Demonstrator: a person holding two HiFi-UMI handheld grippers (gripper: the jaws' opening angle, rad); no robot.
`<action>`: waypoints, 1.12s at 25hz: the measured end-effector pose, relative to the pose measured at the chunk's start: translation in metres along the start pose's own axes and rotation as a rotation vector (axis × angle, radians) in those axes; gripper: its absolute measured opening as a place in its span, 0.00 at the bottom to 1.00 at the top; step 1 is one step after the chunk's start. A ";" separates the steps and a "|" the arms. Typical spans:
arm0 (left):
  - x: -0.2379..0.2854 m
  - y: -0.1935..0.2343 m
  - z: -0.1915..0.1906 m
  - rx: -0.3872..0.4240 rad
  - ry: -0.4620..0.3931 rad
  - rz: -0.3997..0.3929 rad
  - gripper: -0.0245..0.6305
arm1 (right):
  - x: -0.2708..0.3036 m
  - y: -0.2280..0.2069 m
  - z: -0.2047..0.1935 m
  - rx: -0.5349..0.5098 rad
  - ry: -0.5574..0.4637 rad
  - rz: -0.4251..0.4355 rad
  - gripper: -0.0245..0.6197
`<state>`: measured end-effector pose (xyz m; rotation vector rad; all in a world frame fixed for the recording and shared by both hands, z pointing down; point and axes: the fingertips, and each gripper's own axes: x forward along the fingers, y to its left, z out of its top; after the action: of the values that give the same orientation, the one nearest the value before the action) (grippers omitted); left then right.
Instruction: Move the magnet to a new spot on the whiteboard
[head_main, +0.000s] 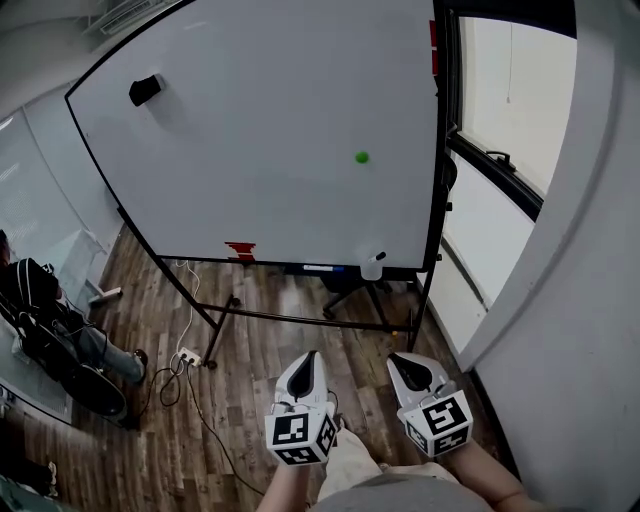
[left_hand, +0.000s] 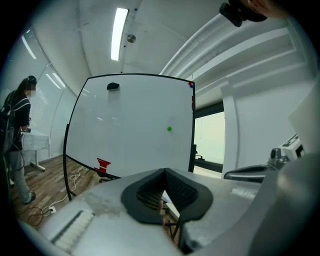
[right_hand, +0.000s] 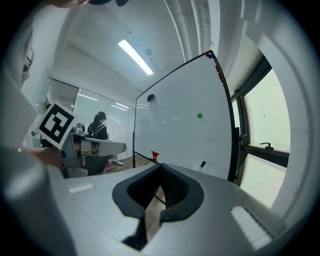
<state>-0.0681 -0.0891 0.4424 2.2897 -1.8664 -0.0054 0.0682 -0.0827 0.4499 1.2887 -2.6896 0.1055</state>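
Observation:
A small green magnet (head_main: 361, 157) sticks to the right half of the whiteboard (head_main: 260, 140), which stands on a wheeled black frame ahead of me. The magnet also shows in the left gripper view (left_hand: 169, 129) and the right gripper view (right_hand: 199, 115). My left gripper (head_main: 306, 360) and right gripper (head_main: 401, 361) are held low, side by side, well short of the board. Both are shut with nothing between the jaws. Seen from its own camera, the left gripper (left_hand: 161, 192) points at the board, and so does the right gripper (right_hand: 159, 187).
A black eraser (head_main: 145, 89) clings to the board's upper left. A red object (head_main: 240, 250) and a white bottle (head_main: 372, 266) sit on the board's tray. A window (head_main: 510, 100) is to the right. A person (head_main: 40, 300) and floor cables (head_main: 185, 355) are at the left.

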 end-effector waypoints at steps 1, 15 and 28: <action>-0.007 -0.001 -0.005 -0.002 0.007 0.000 0.04 | -0.004 0.003 -0.003 0.001 0.005 0.004 0.04; -0.062 -0.012 -0.027 -0.047 -0.004 0.004 0.04 | -0.035 0.031 -0.014 0.007 -0.001 0.024 0.04; -0.074 -0.017 -0.024 -0.045 -0.016 -0.009 0.04 | -0.045 0.041 -0.009 0.025 -0.023 0.024 0.04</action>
<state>-0.0638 -0.0104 0.4548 2.2748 -1.8438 -0.0663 0.0646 -0.0215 0.4514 1.2723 -2.7324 0.1290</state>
